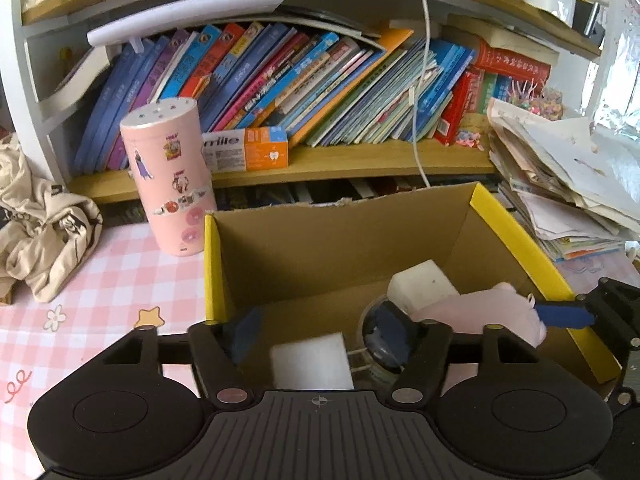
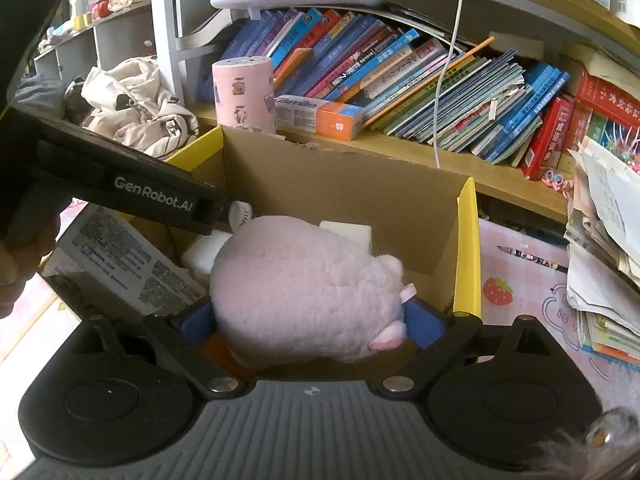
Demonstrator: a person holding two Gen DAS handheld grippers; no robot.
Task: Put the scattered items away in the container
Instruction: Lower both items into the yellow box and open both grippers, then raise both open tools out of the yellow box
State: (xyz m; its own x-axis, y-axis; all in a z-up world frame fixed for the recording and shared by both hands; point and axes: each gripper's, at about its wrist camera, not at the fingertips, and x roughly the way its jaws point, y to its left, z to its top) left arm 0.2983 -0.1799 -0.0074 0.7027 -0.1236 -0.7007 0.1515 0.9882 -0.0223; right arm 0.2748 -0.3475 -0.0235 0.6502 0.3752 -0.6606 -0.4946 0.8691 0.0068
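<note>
A cardboard box with yellow flaps [image 1: 516, 236] [image 2: 466, 216] stands on the pink checked tablecloth. Inside lie white foam blocks [image 1: 310, 360] [image 1: 422, 286] and a round dark object [image 1: 384, 332]. My left gripper [image 1: 320, 334] is open and empty, its fingers low inside the box over a white block. My right gripper [image 2: 312, 320] is shut on a pink plush toy [image 2: 300, 284] and holds it over the box; the toy and right gripper's blue fingertip [image 1: 560, 316] also show in the left wrist view [image 1: 492, 312]. A printed box [image 2: 120, 264] lies at the carton's left side.
A pink stickered canister [image 1: 170, 176] stands left of the carton, with a crumpled beige garment [image 1: 44, 224] further left. A bookshelf [image 1: 320, 160] with a toothpaste box [image 1: 248, 148] is behind. A paper stack [image 1: 568, 184] is at the right. A white cable [image 1: 420, 80] hangs down.
</note>
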